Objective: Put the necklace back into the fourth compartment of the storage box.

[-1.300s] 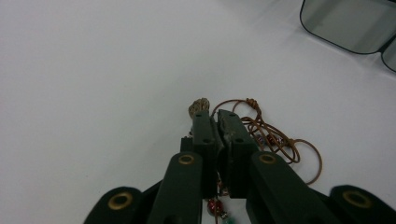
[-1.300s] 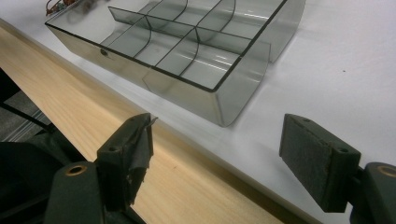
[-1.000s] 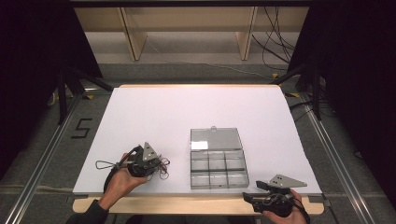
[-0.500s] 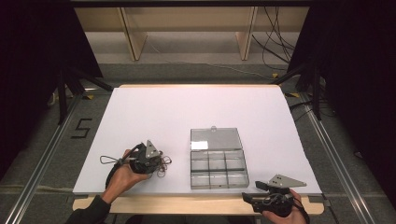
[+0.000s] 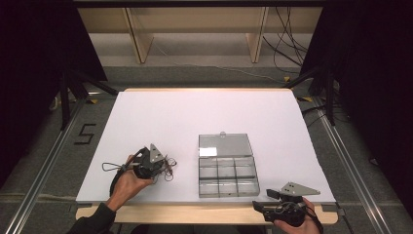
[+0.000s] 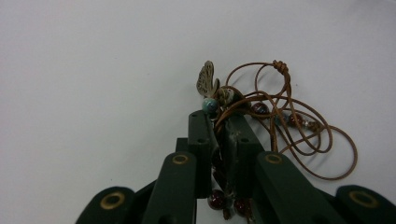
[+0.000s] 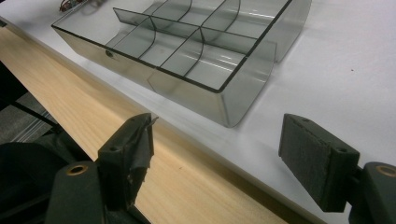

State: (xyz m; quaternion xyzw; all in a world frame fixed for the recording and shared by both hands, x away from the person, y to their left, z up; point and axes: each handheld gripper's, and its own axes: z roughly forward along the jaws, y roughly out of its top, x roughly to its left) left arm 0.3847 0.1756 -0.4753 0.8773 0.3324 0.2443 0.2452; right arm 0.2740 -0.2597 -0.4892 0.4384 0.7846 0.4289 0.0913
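Now left tongs pinch beaded cord necklace (jaws just closing).

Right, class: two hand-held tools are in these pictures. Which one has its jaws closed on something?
The left tool, at the table's left: its jaws pinch a beaded cord necklace. The right tool, at the front edge, stands wide apart, holding nothing.

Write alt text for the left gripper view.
The left gripper has just been closing, and its two black jaws pinch a brown cord necklace with dark red beads and a leaf charm. The cord's loops lie on the white table.
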